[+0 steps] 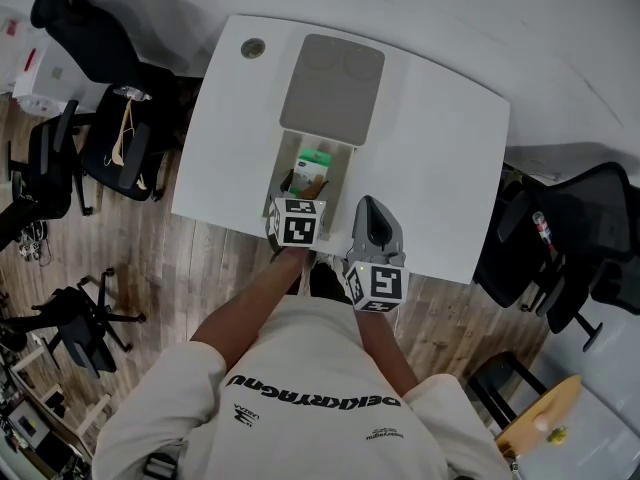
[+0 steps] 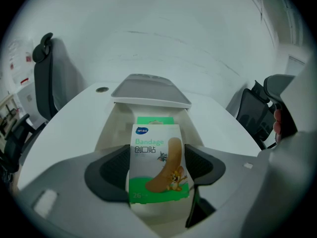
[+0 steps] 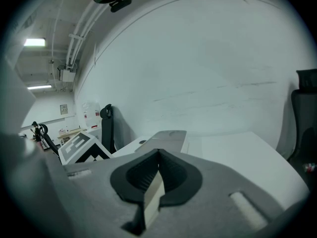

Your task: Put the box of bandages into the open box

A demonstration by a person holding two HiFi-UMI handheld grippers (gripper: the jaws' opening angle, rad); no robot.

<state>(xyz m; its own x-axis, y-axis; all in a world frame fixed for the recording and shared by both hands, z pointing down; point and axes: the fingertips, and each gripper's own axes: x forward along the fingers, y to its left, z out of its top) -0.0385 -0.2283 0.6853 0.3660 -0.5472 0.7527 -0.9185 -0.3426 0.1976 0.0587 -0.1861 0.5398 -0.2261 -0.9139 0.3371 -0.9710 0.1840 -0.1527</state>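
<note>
Left gripper [image 2: 156, 168] grasps box of bandages [image 2: 158, 152] over open box [image 2: 118, 125] at twelve o'clock, seemingly for lowering; right gripper [image 3: 158, 153] clenched, empty.

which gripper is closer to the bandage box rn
Left. The left gripper is shut on the bandage box, holding it in the open box. The right gripper, shut and empty, sits apart to its right near the table edge.

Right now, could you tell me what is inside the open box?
The box of bandages stands upright inside the open box, gripped by the left gripper. Its floor is covered, so anything beneath cannot be seen.
</note>
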